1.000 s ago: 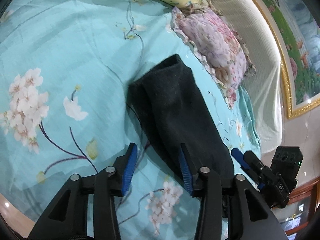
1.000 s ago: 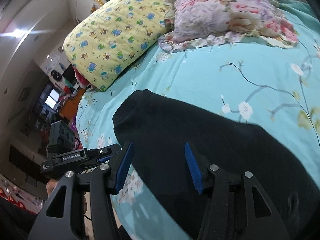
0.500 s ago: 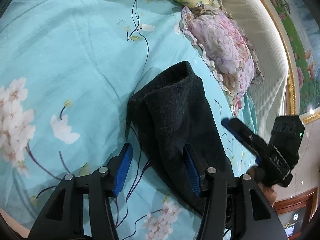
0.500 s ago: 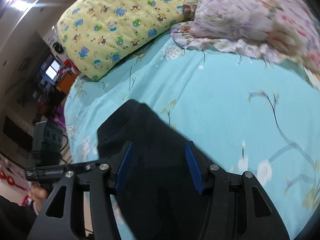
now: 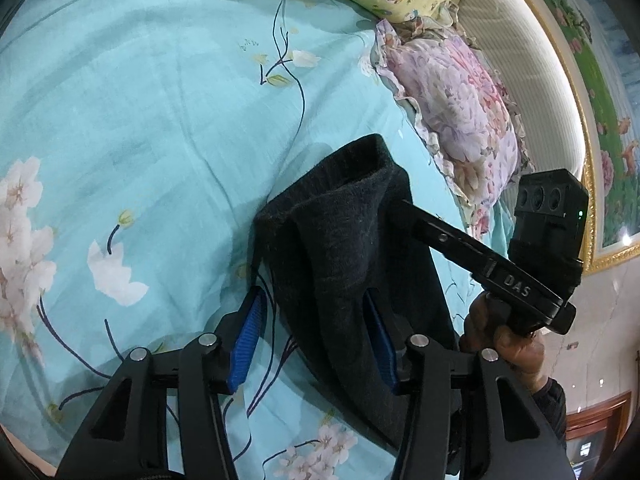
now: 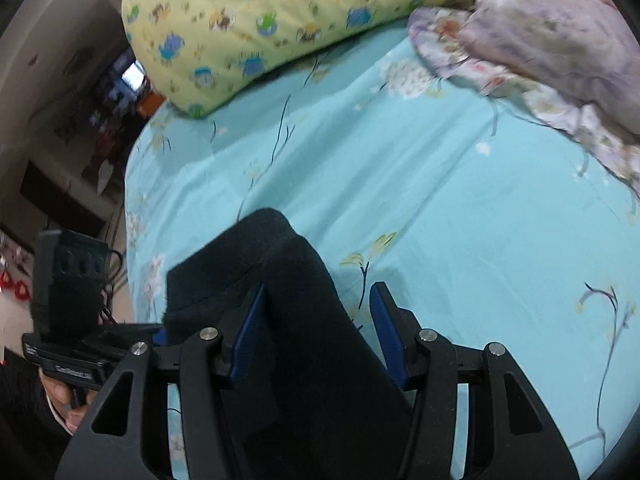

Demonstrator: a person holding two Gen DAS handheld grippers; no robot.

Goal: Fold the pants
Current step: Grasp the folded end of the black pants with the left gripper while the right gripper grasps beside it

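Observation:
The black pants [image 5: 340, 240] lie folded in a narrow strip on the turquoise floral bedsheet [image 5: 140, 120]. My left gripper [image 5: 316, 340] is open, its blue pads on either side of the strip's near part. In the right wrist view the pants [image 6: 304, 320] run between the open fingers of my right gripper [image 6: 320, 332], with the hem end lifted ahead of it. The right gripper's body [image 5: 500, 276] reaches over the cloth from the right. The left gripper's body [image 6: 72, 320] shows at the left.
A yellow cartoon-print pillow [image 6: 260, 20] and a pink floral pillow [image 5: 460, 108] lie at the head of the bed. A padded headboard [image 5: 532, 80] curves behind them. The bed's edge drops off at the left in the right wrist view [image 6: 132, 200], with room furniture beyond.
Both grippers have closed in on the pants. The right gripper has moved over the strip from the right. The pants' end now stands bunched up between the fingers.

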